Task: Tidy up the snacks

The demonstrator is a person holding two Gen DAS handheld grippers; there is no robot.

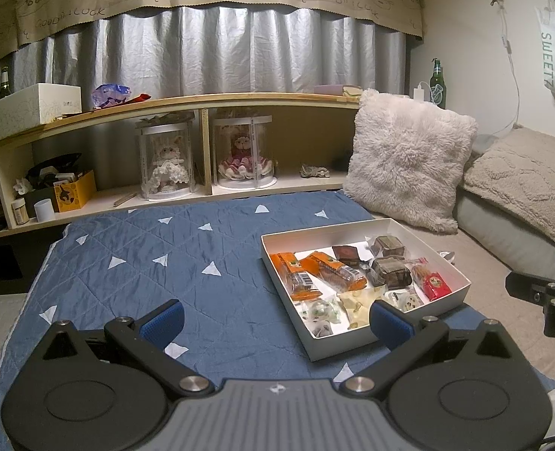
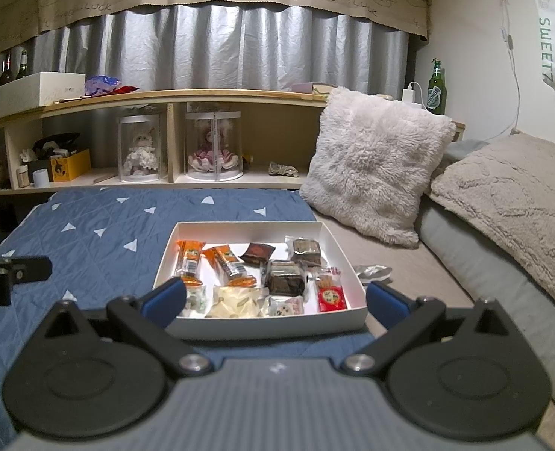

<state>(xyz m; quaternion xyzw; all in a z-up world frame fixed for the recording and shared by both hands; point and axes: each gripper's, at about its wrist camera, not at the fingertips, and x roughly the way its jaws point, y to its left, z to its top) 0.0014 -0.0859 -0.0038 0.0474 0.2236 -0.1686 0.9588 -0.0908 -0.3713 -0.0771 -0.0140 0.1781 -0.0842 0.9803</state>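
Snacks [image 2: 247, 274] lie in a white box [image 2: 240, 227] on the blue quilt [image 1: 146, 263], at twelve o'clock of the right gripper [image 2: 275, 300]. Left gripper [image 1: 275, 317] and right gripper both gape wide, holding nothing.

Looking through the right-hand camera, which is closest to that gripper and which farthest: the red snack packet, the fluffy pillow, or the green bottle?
From the right gripper, in the right wrist view:
1. Red snack packet, in the white box's near right corner.
2. Fluffy pillow, beyond the box, to the right.
3. Green bottle, on the ledge behind the pillow.
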